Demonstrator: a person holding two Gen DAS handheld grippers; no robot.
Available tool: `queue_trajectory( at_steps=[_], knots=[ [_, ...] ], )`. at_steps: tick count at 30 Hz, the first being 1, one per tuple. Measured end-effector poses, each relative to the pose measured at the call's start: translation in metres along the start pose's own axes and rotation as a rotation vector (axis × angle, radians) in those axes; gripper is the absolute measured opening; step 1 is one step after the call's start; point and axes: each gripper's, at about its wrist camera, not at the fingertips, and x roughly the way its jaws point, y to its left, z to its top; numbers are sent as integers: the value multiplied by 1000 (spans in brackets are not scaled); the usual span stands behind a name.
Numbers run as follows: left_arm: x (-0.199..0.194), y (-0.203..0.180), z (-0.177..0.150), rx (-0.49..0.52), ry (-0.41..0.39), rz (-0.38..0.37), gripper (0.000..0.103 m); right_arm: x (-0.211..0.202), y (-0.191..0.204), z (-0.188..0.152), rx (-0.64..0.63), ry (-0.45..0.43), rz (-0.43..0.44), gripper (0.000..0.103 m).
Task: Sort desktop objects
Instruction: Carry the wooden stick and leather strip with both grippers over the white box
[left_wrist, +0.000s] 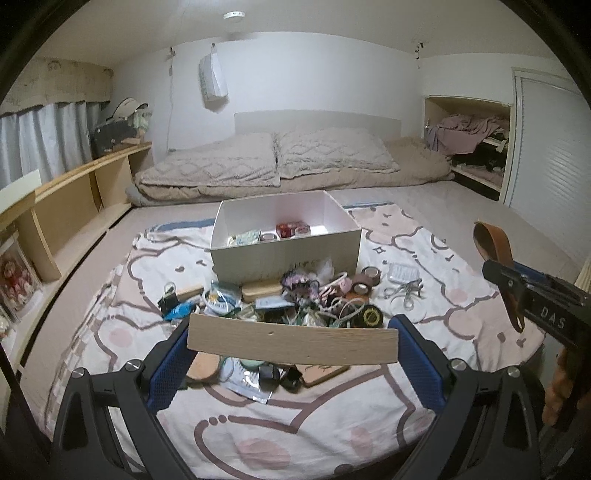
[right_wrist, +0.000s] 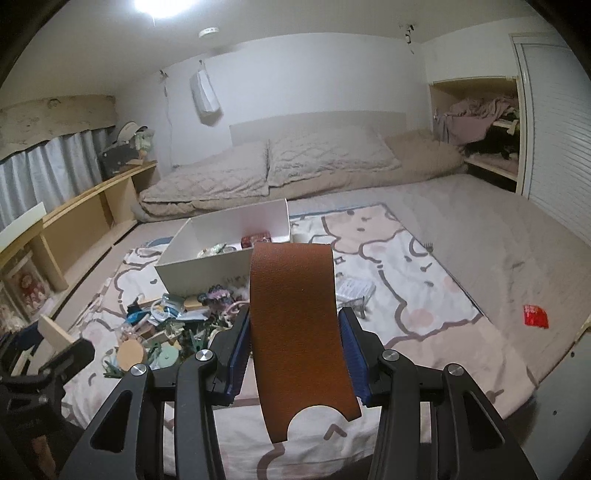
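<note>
Wooden, pale and flat: a wood slat (left_wrist: 291, 341) clamped crosswise in the left gripper (left_wrist: 291, 354), its two ends pressed against the blue pads (left_wrist: 168, 369), spanning the whole gap and lifted above the clutter. Same slat seen edge-on at the far left of the right wrist view (right_wrist: 55, 332). Brown leather strap (right_wrist: 299, 328) pinched in the right gripper (right_wrist: 295, 354), running lengthwise between the fingers, edges touching both blue pads (right_wrist: 352, 354), far end curling over toward the box, near end with a rounded notch hanging below the fingers. From the left wrist view, same strap (left_wrist: 495, 251) looping up out of the right gripper at the right edge. Below and beyond the slat, a heap of small items (left_wrist: 295, 299) on a pink cartoon-print blanket (left_wrist: 443, 280): tape rolls, a binder clip, cords, a wooden case, a round black tin, coasters. Just behind the heap, an open white box (left_wrist: 284, 254) touching it at the front wall, holding a red tin and a few packets. Off to the right on the grey sheet, well apart from the rest, a red packet (right_wrist: 535, 315)
</note>
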Motion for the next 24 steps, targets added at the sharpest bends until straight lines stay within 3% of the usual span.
queue_trajectory(
  at_steps=[11,24],
  knots=[
    [0,-10,47,28,-27,6,101,20,7,32,-13,43,48,47],
    [55,16,108,-13,-11,33,101,76,23,81,-40,93,84,47]
  ],
)
